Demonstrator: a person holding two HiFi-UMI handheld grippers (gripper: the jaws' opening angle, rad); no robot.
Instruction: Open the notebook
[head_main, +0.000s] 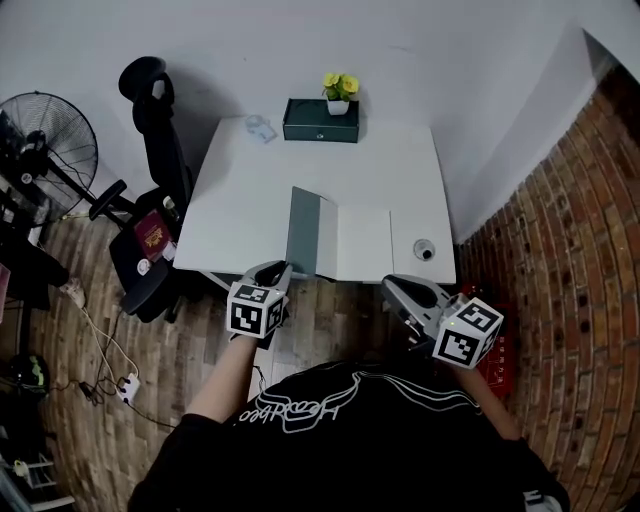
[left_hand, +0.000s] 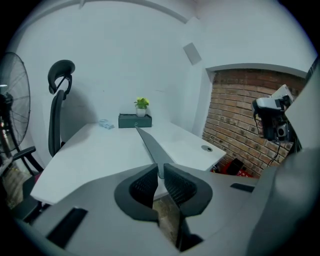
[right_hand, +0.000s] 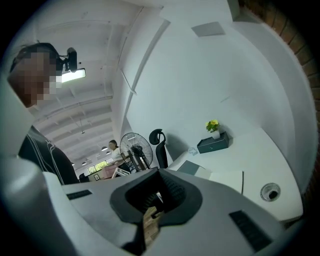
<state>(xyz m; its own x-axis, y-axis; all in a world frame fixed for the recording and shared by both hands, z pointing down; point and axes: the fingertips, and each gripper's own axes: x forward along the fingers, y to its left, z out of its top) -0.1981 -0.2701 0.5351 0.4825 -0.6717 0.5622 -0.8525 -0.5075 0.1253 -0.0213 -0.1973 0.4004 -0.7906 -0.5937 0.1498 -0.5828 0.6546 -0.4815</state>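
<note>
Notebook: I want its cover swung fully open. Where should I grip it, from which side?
Grip the grey cover at its near corner, coming from the table's front edge. It stands tilted up off the white pages, presenting a thin edge that fingers can pinch; the left gripper is shut there.

Right claw (right_hand: 157, 197): jaws together, nothing between. Beyond it, a white counter (right_hand: 260, 155) carries an open notebook (right_hand: 222, 179), dark box (right_hand: 214, 143) and potted plant (right_hand: 213, 126). Fan (right_hand: 134, 149) and chair (right_hand: 159, 145) at left.
</note>
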